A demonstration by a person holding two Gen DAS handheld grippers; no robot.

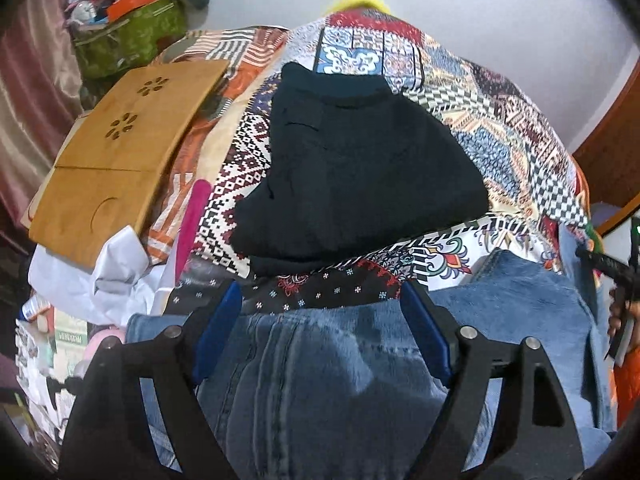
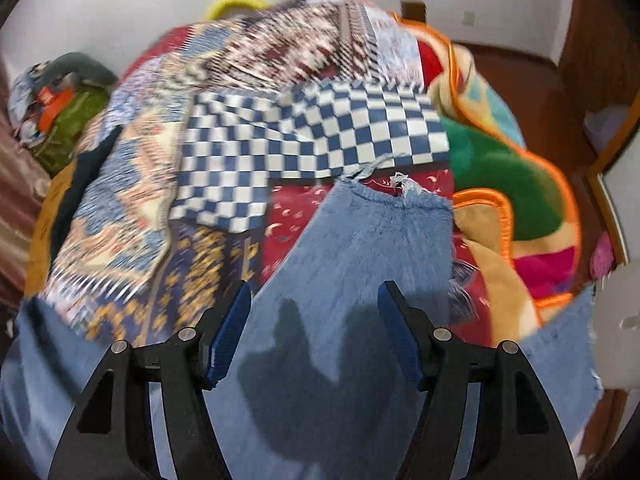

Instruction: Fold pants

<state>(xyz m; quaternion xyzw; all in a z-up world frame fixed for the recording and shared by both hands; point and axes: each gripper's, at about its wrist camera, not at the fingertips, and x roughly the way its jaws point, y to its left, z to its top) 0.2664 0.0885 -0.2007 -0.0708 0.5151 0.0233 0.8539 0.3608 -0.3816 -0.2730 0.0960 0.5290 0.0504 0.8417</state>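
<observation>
Blurred green-and-white printed packet point(image 1: 71, 330), lettering unreadable, beside blue jeans point(image 1: 320, 380)

Folded pants point(image 1: 352, 168) behind jeans point(image 1: 320, 380)

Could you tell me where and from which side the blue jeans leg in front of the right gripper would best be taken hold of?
Probably at the frayed hem of the blue jeans leg, coming down from above. The leg lies flat on the patterned bedspread with that end free and uncovered, so one finger could slip under the edge. The right gripper hangs open over the leg, short of the hem.
</observation>
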